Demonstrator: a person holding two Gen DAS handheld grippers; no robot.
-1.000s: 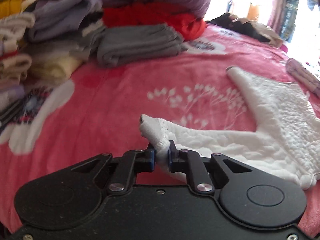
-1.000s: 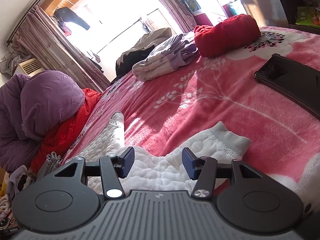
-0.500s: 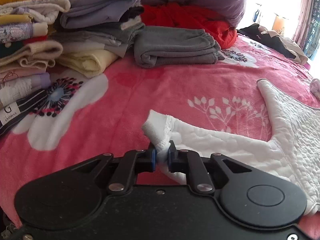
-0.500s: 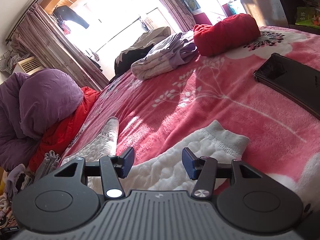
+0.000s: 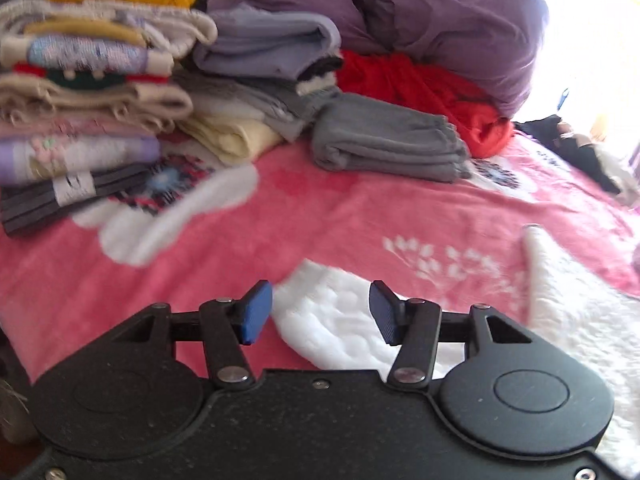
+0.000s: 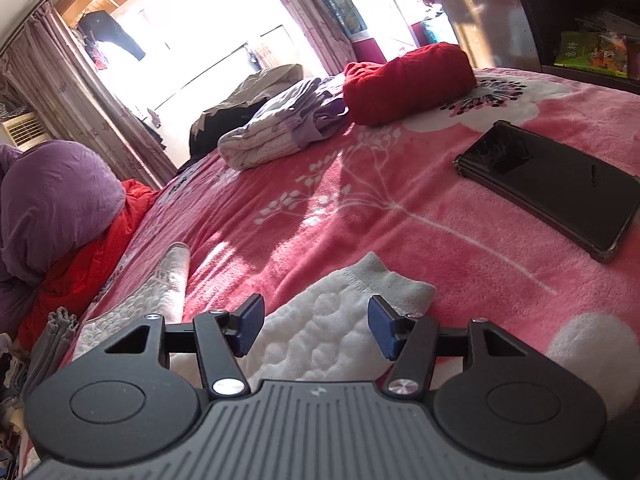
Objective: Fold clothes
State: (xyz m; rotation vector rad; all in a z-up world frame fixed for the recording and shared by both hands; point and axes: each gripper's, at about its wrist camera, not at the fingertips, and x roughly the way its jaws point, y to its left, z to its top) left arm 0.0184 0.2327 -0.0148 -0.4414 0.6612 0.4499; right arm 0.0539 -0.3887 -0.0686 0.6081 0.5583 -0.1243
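A white quilted garment (image 5: 576, 312) lies spread on the pink flowered blanket (image 5: 360, 216). My left gripper (image 5: 316, 314) is open, its blue pads either side of one white leg end (image 5: 320, 304) that lies flat on the blanket. My right gripper (image 6: 316, 326) is open over another cuffed end of the same garment (image 6: 360, 292). A further leg with a label (image 6: 172, 276) stretches away to the left in the right wrist view.
Stacks of folded clothes (image 5: 88, 92) and folded grey trousers (image 5: 384, 144) sit at the back left. A purple duvet (image 5: 440, 12) and a red garment (image 5: 424, 92) lie behind. A black tablet (image 6: 552, 184), a red bundle (image 6: 404, 80) and a lilac garment (image 6: 280, 128) lie on the blanket.
My left gripper has opened and let go of the white leg end, which now lies flat. The left view has swung toward the folded stacks. The right gripper stays open.
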